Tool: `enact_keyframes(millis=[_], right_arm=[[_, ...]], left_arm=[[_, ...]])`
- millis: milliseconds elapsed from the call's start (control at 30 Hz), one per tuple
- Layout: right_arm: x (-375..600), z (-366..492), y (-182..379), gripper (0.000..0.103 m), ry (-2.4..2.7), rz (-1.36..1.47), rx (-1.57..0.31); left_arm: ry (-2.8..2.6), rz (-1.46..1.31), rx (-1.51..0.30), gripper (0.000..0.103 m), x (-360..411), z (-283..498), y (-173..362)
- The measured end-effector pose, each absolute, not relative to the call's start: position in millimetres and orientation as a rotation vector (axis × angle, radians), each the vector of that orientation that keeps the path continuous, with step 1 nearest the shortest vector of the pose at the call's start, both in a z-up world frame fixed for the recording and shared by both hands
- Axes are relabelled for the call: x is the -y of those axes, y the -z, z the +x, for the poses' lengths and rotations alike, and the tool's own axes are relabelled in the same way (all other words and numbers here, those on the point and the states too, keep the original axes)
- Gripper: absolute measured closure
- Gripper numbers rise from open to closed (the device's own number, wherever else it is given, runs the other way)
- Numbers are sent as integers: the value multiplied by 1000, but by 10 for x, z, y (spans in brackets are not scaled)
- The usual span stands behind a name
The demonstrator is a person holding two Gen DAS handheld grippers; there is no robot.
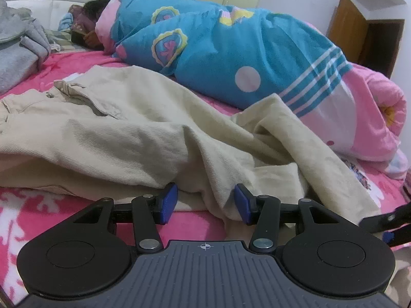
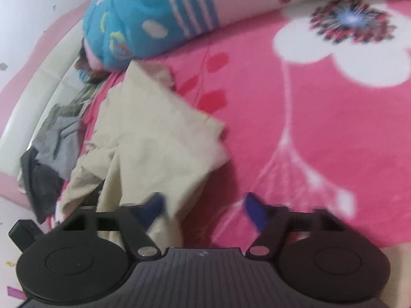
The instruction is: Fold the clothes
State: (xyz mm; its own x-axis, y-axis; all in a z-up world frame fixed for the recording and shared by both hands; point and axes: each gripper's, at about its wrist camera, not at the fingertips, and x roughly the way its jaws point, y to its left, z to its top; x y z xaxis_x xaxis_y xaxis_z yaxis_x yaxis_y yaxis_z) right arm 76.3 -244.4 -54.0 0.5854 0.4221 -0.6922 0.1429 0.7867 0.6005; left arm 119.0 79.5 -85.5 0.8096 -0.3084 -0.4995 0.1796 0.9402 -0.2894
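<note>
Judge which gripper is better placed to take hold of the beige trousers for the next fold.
Left, probably. The left gripper sits low at the beige trousers, a fold of cloth between its open pads, apparently unpinched. The right gripper is open over the pink bedspread, trousers only at one finger, in a blurred view.

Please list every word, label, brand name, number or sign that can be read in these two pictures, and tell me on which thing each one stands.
No readable words or numbers appear in either view.
Sign only: a small white crosshair mark on the ribbed grey body of the left gripper; it carries no letters.
The same spot on the right gripper is too blurred to read.
The beige corduroy trousers, blue patterned quilt and pink flowered bedsheet show only patterns, no text.
</note>
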Motion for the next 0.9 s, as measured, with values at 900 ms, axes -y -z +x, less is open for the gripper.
enact_keyframes(millis=[900], right_arm=[[3735,1306,-278,100,329,282,-530]], left_arm=[[316,-263,-596,54,-885,1234,925]])
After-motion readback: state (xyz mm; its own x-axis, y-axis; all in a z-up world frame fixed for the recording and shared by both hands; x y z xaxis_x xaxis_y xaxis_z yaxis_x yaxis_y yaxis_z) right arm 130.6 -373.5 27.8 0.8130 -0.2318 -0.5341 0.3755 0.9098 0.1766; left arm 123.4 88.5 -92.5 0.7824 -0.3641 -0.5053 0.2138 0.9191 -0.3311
